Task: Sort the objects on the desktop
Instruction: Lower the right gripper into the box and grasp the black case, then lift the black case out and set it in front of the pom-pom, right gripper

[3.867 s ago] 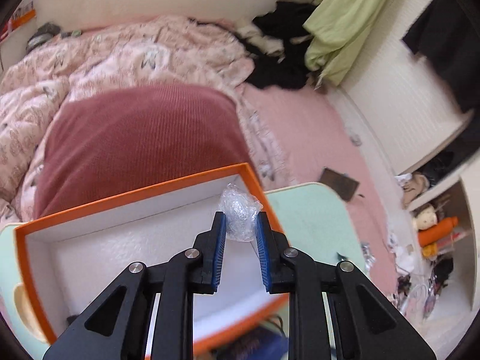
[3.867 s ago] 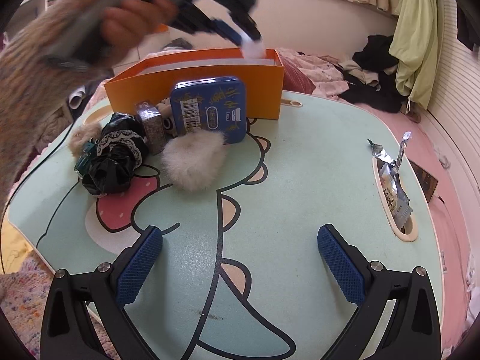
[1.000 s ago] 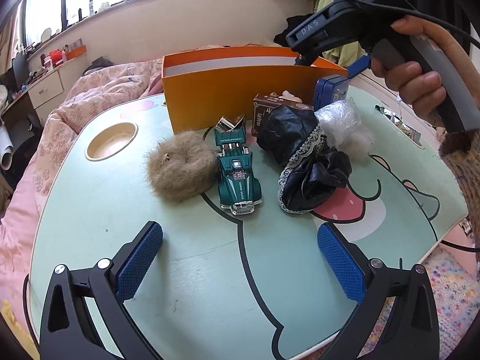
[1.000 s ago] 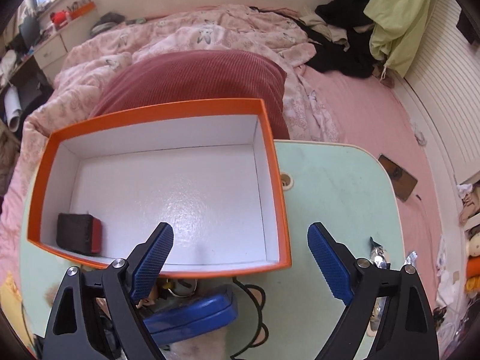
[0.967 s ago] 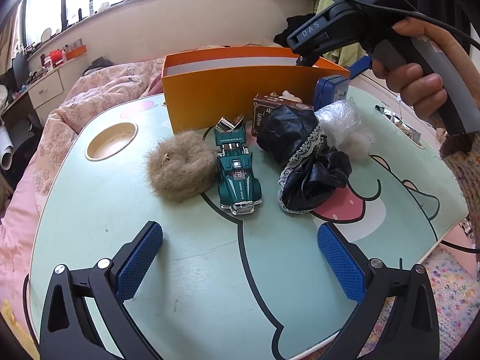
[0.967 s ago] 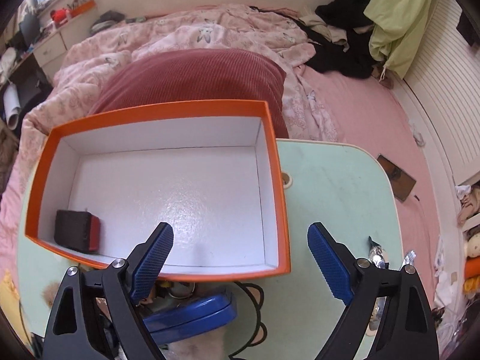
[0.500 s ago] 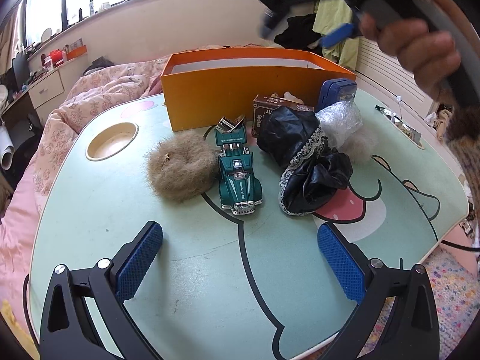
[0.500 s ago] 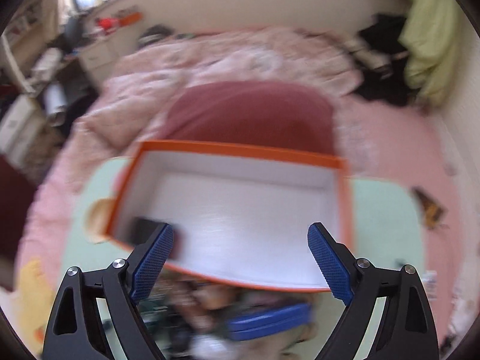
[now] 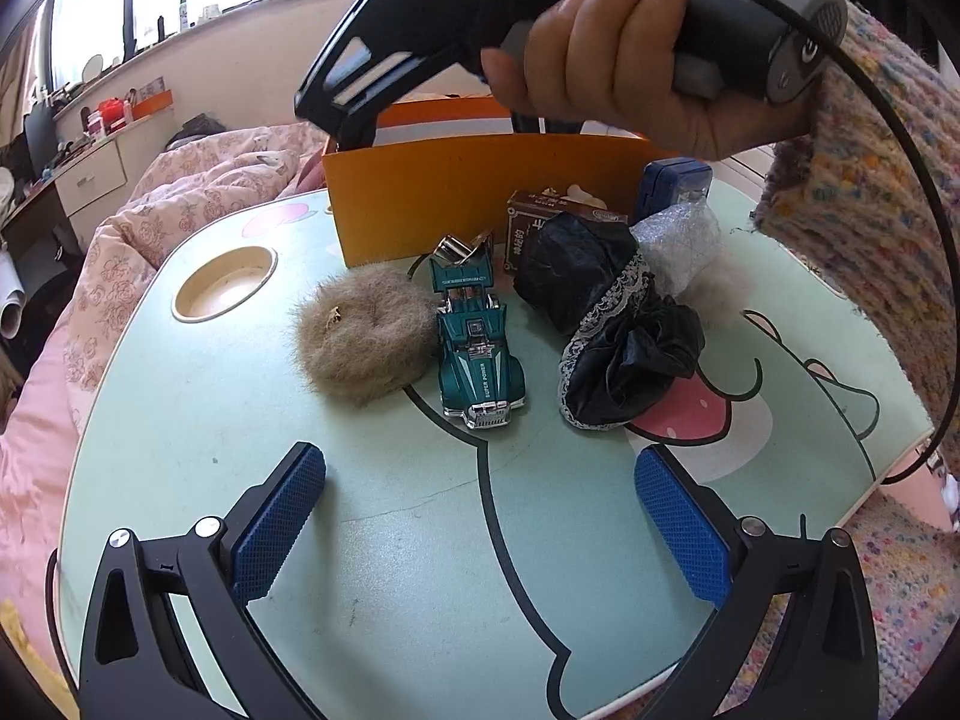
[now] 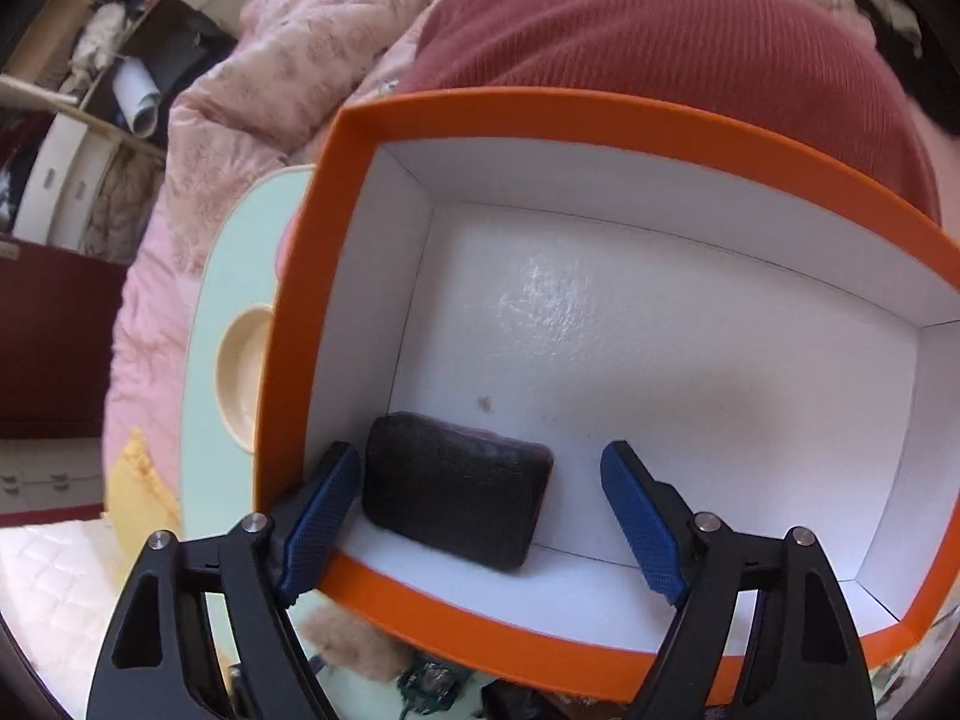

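An orange box [image 10: 600, 120] with a white inside stands at the far side of the mint table [image 9: 390, 540]. A dark pouch with a red edge [image 10: 456, 489] lies in the box's near left corner. My right gripper [image 10: 480, 510] is open and reaches down into the box, its fingers on either side of the pouch. In the left wrist view the right gripper enters the box [image 9: 480, 204] from above. My left gripper [image 9: 480, 516] is open and empty, low over the near table. Before it lie a tan furry scrunchie [image 9: 366, 348], a green toy car [image 9: 477, 354] and a black lace scrunchie [image 9: 624, 354].
Behind the car are a brown card box [image 9: 540, 225], a black bundle [image 9: 570, 270], bubble wrap [image 9: 678, 246] and a blue tin [image 9: 675, 183]. A round cup recess [image 9: 225, 288] sits at the table's left. A pink bed with a red pillow [image 10: 660, 30] lies beyond.
My right gripper has swung left across the box and dropped down around the dark pouch. My left gripper has stayed still over the near table.
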